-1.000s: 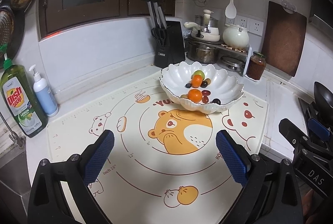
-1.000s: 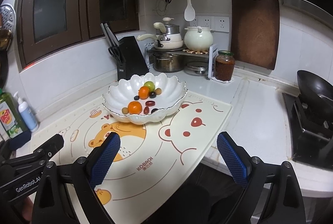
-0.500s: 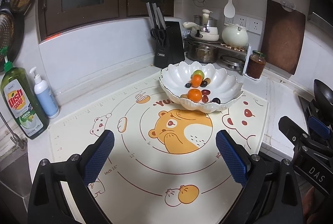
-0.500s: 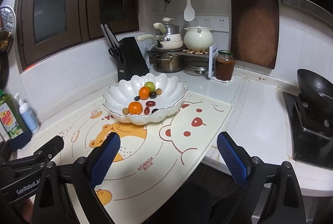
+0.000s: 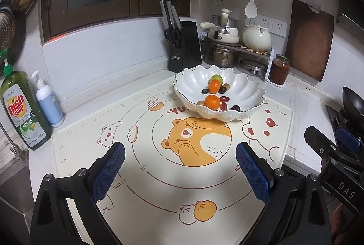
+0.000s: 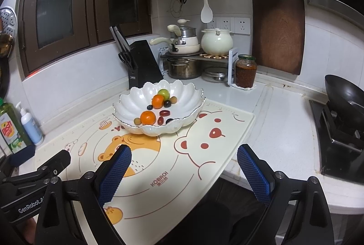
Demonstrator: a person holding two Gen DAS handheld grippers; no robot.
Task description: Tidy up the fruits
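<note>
- The left gripper (image 5: pixel 179 167) hovers above the near part of a mat (image 5: pixel 145 179), its two blue-padded fingers (image 5: pixel 109 171) spread wide with nothing between them.
- The right gripper (image 6: pixel 184 171) is spread wide and empty as well, hovering over the mat's right front edge where the counter (image 6: pixel 282 131) ends.
- The two grippers sit side by side; each shows at the edge of the other's view.
- The mat is cream, printed with an orange bear, white bear faces and ruler circles, and lies flat on the white counter.
- At the far end of the mat stands a white scalloped bowl (image 5: pixel 193 83), well beyond both grippers.
- In the bowl lie the fruits: two oranges (image 5: pixel 212 102), one nearer and one farther back, a green fruit (image 5: pixel 216 78) behind the far orange, and several small dark and reddish fruits (image 5: pixel 224 99) around them.
- Behind the bowl a black knife block (image 5: pixel 185 47) stands against the wall.
- To its right are stacked pots (image 5: pixel 221 49) and a jar (image 5: pixel 278 68) of dark red paste.
- A brown board (image 5: pixel 309 40) leans on the right wall.
- At far left stand a green soap bottle (image 5: pixel 21 113) and a pump bottle (image 5: pixel 49 103).
- At far right a black wok (image 6: pixel 343 94) sits on a stove.
</note>
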